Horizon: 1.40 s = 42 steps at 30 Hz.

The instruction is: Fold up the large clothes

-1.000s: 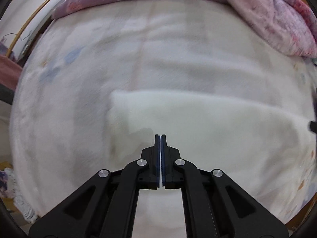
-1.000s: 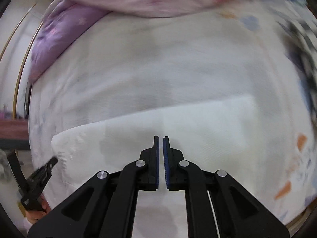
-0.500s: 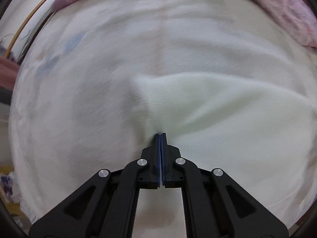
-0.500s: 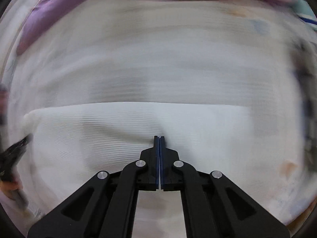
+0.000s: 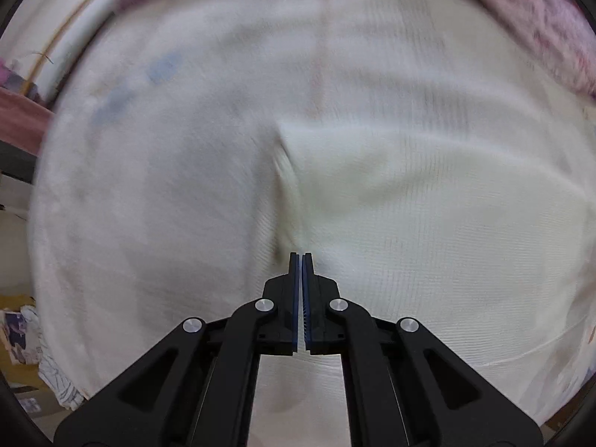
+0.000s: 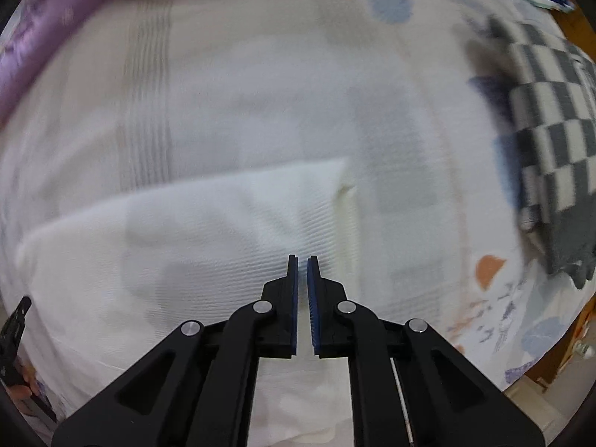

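Observation:
A white ribbed garment (image 5: 409,223) lies folded on the bed, blurred by motion. My left gripper (image 5: 301,255) points down and is shut on a pinch of it; a crease runs from the garment's upper left corner down to the tips. In the right wrist view the same garment (image 6: 205,246) spreads to the left, its right edge just past my right gripper (image 6: 302,257). Those jaws are opening, a slim gap shows, and nothing is pinched between them. The left gripper (image 6: 15,320) also shows at that view's lower left edge, held by a hand.
A patterned white bed sheet (image 6: 409,119) covers the bed. A purple and pink quilt (image 6: 44,37) is bunched along the far side. A black-and-white checked cloth (image 6: 551,141) lies at the right. Floor clutter (image 5: 22,339) shows past the bed's left edge.
Both grippers sank closer to the bed. The garment's left edge bunched toward the left tips. The right jaws shut half a second ago and now show a slim gap again.

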Each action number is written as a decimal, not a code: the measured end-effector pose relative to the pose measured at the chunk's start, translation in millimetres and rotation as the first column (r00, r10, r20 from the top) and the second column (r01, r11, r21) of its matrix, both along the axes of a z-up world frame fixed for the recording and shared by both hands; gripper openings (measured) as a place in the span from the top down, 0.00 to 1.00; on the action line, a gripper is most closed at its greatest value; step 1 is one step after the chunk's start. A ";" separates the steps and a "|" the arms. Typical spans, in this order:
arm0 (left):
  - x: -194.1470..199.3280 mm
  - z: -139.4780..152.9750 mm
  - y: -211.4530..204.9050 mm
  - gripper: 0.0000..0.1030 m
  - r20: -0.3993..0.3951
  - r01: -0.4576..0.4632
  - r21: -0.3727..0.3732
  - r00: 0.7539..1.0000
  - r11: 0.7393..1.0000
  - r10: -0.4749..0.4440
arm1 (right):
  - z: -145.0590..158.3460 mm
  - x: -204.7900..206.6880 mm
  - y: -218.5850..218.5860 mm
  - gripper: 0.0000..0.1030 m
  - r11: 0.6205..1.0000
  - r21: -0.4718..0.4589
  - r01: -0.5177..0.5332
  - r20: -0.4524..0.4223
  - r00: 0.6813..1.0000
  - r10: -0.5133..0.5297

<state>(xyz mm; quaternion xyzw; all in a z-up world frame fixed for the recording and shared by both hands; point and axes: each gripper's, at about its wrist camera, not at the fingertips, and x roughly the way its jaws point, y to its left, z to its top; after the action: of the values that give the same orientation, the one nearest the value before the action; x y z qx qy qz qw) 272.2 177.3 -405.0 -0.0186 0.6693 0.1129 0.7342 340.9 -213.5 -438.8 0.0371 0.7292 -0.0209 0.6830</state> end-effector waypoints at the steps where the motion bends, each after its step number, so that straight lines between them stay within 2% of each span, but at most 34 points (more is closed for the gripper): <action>1: -7.6 -12.8 -0.7 0.98 -0.046 -0.004 0.008 0.999 1.000 0.005 | -7.4 -2.5 3.9 0.95 0.999 -0.028 -0.023 -0.025 0.999 0.023; 3: -28.8 -14.9 -3.9 0.98 -0.051 0.005 0.031 0.999 1.000 -0.004 | -18.3 -12.3 7.9 0.96 0.998 -0.050 -0.040 -0.075 0.997 0.036; 5: -57.5 -12.0 -4.8 0.98 -0.068 0.003 0.010 0.998 1.000 -0.003 | -11.8 -34.2 6.6 0.96 0.998 -0.041 -0.037 -0.086 0.996 0.034; 8: -104.2 -17.4 -5.1 0.98 -0.122 -0.013 0.002 0.992 1.000 0.013 | -27.3 -81.4 5.7 0.96 0.999 0.031 -0.026 -0.211 0.977 0.032; 10: -132.4 -24.8 -7.4 0.98 -0.167 -0.018 0.001 0.986 1.000 0.018 | -45.2 -121.8 5.9 0.96 0.999 0.026 -0.041 -0.270 0.962 0.047; 12: -156.4 -36.4 -8.4 0.98 -0.228 -0.037 -0.002 0.973 0.999 0.036 | -50.6 -148.8 5.5 0.96 0.999 0.031 -0.043 -0.260 0.964 0.050; 13: -164.9 -40.7 -8.5 0.98 -0.241 -0.047 -0.006 0.969 0.999 0.045 | -55.8 -166.5 5.3 0.96 0.998 0.033 -0.044 -0.285 0.957 0.052; 16: -173.3 -43.0 -12.2 0.98 -0.226 -0.023 0.008 0.974 1.000 0.024 | -64.2 -186.8 -4.0 0.96 0.998 0.045 0.037 -0.302 0.953 -0.022; 18: -167.2 -41.1 -8.9 0.98 -0.250 -0.046 0.000 0.967 0.999 0.045 | -61.5 -185.1 -7.8 0.96 0.995 0.056 0.079 -0.311 0.949 -0.058; 20: -160.8 -31.6 -4.4 0.96 -0.233 -0.066 -0.022 0.971 0.998 0.059 | -55.9 -181.4 -9.2 0.94 0.994 0.057 0.098 -0.326 0.942 -0.074; 21: -158.3 -27.4 -2.5 0.84 -0.231 -0.069 -0.025 0.971 0.997 0.062 | -52.5 -180.2 -10.6 0.83 0.993 0.058 0.102 -0.329 0.941 -0.077; 22: -155.9 -22.0 -1.0 0.62 -0.230 -0.070 -0.020 0.971 0.997 0.064 | -45.3 -178.0 -12.3 0.60 0.992 0.061 0.108 -0.331 0.940 -0.082; 23: -153.4 -16.1 -0.5 0.54 -0.224 -0.066 -0.010 0.973 0.998 0.062 | -39.5 -176.7 -14.3 0.44 0.991 0.067 0.119 -0.330 0.940 -0.090; 24: -151.1 -6.6 -0.4 0.52 -0.209 -0.056 0.006 0.976 0.998 0.056 | -32.8 -176.8 -17.2 0.29 0.988 0.076 0.133 -0.321 0.941 -0.102; 26: -145.4 5.8 0.6 0.48 -0.209 -0.052 0.003 0.977 0.999 0.052 | -12.8 -175.0 -24.5 0.27 0.978 0.117 0.171 -0.275 0.952 -0.134; 27: -144.3 12.4 1.2 0.39 -0.204 -0.057 0.006 0.977 0.998 0.057 | -2.4 -173.9 -28.6 0.20 0.972 0.144 0.186 -0.265 0.954 -0.143; 28: -142.7 19.8 1.3 0.31 -0.192 -0.059 0.008 0.980 0.998 0.060 | 5.7 -173.6 -32.2 0.17 0.966 0.163 0.199 -0.252 0.955 -0.154; 31: -135.5 42.8 -5.7 0.22 -0.149 -0.056 -0.023 0.987 0.998 0.052 | 31.1 -171.1 -45.9 0.17 0.943 0.241 0.231 -0.174 0.966 -0.193; 34: -133.4 68.5 -22.0 0.17 -0.110 -0.047 -0.067 0.993 0.997 0.040 | 60.7 -178.8 -65.2 0.15 0.903 0.351 0.248 -0.045 0.968 -0.248; 36: -125.7 85.6 -39.9 0.13 -0.084 -0.048 -0.096 0.996 0.994 0.040 | 81.6 -188.0 -72.1 0.11 0.902 0.364 0.231 0.043 0.964 -0.264; 39: -116.3 109.3 -58.1 0.13 -0.033 -0.045 -0.162 0.999 0.986 0.040 | 112.1 -196.0 -79.9 0.10 0.902 0.396 0.173 0.166 0.952 -0.256; 42: -106.0 128.4 -80.2 0.13 0.013 -0.008 -0.201 1.000 0.980 0.011 | 119.5 -193.2 -95.1 0.10 0.901 0.412 0.134 0.247 0.936 -0.252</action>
<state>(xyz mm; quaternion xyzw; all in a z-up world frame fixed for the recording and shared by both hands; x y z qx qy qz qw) 166.2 97.0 -276.7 -0.0965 0.6718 0.0481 0.7328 147.7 -308.6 -319.3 0.2476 0.6015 0.0618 0.7570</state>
